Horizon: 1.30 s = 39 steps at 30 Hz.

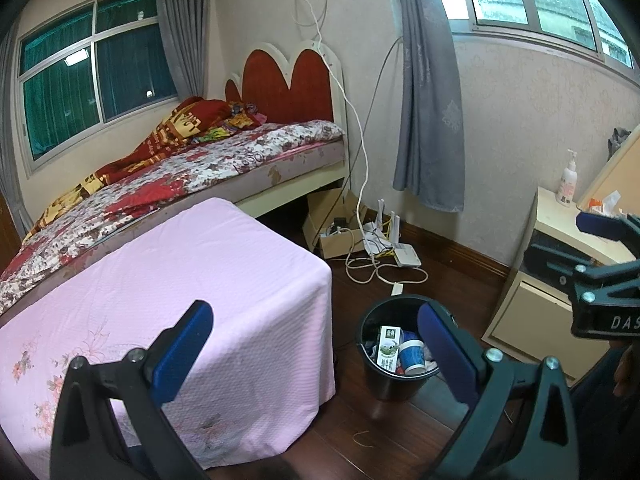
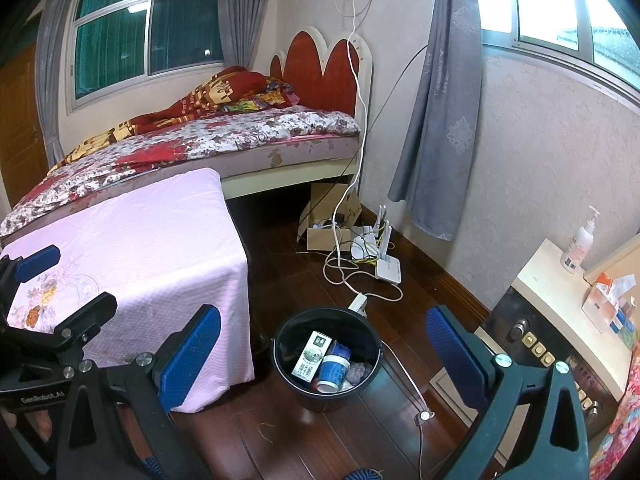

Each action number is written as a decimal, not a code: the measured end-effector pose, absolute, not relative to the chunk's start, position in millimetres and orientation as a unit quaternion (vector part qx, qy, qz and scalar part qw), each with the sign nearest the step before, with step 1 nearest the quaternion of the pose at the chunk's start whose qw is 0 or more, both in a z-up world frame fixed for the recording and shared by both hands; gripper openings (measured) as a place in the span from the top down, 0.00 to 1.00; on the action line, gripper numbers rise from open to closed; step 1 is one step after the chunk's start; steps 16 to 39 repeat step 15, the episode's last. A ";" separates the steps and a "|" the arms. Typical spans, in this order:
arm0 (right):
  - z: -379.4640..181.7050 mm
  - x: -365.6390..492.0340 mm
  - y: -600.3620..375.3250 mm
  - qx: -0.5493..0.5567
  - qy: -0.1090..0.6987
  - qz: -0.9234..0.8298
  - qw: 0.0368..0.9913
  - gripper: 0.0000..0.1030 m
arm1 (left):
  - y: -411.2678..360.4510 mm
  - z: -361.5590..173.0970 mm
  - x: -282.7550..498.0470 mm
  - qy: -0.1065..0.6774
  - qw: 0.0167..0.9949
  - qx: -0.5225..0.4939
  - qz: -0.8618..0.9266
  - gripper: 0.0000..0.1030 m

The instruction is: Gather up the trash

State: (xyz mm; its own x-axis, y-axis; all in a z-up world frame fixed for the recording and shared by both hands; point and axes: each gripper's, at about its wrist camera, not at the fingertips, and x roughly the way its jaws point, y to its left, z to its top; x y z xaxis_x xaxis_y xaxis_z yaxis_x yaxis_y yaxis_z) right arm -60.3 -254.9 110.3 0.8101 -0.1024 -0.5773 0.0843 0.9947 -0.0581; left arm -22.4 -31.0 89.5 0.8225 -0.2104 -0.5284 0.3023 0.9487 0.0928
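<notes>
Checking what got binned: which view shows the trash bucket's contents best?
The right wrist view: the black bucket sits unobstructed, with milk carton and blue cup clear. In the left wrist view, a gripper finger overlaps its rim.

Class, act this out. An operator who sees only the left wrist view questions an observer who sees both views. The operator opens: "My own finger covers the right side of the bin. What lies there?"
Observer: Beside the blue cup, a pale crumpled scrap rests against the inside of the bin.
Operator: Is the right gripper carrying anything?
Observer: No. The right gripper is open and empty.
Operator: What is the dark box under the counter?
Observer: A safe with a round knob and gold buttons.
</notes>
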 end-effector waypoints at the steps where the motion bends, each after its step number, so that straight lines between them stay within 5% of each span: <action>1: 110.8 -60.4 -253.9 -0.015 0.304 -0.049 0.951 0.00 | -29.8 89.1 -22.4 0.265 0.951 0.088 -0.135 0.00; 39: 110.0 -60.1 -256.0 -0.014 0.304 -0.049 0.951 0.00 | -18.2 92.2 -18.1 0.249 0.954 0.101 -0.136 0.00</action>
